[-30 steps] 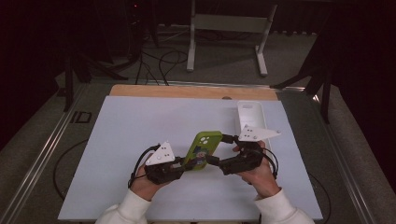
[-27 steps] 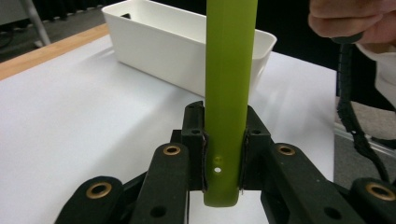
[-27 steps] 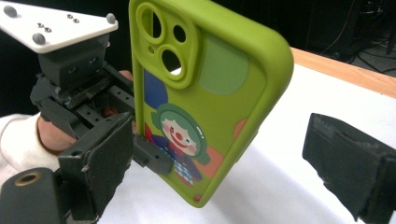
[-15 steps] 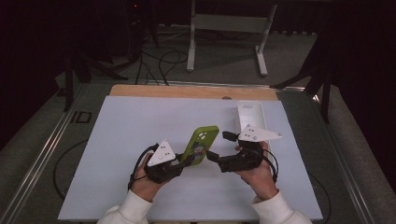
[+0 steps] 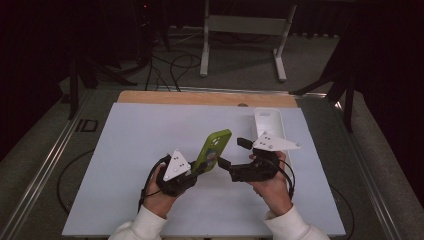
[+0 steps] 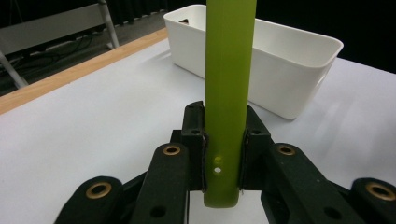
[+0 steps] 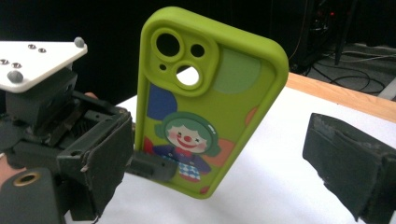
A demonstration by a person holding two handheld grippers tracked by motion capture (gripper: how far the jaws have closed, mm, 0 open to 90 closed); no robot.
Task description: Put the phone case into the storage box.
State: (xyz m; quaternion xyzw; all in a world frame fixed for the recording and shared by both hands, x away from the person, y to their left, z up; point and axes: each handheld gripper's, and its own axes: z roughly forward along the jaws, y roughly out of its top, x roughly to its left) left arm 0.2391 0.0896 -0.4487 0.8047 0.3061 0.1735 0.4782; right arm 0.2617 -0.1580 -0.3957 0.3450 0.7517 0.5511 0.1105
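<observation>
A lime-green phone case [image 5: 216, 149] with a clown picture on its back [image 7: 201, 116] stands tilted up above the white tabletop. My left gripper [image 5: 200, 167] is shut on its lower end, and its black pads [image 6: 195, 140] press both sides of the thin green edge [image 6: 229, 93]. My right gripper [image 5: 233, 153] is just right of the case with its jaws wide apart. In the right gripper view the case stands close to the left jaw pad [image 7: 100, 168], and the other pad [image 7: 350, 163] is well clear of it.
A white oblong bin [image 5: 270, 125] stands at the back right of the table, seen close behind the case [image 6: 280, 70]. A wooden strip [image 5: 200, 97] runs along the far edge. The white tabletop [image 5: 125, 150] spreads to the left. Stands and cables lie on the floor beyond.
The green case has tipped up from a lower, flatter pose to a more upright one in the left gripper. The right gripper has shifted only slightly beside it.
</observation>
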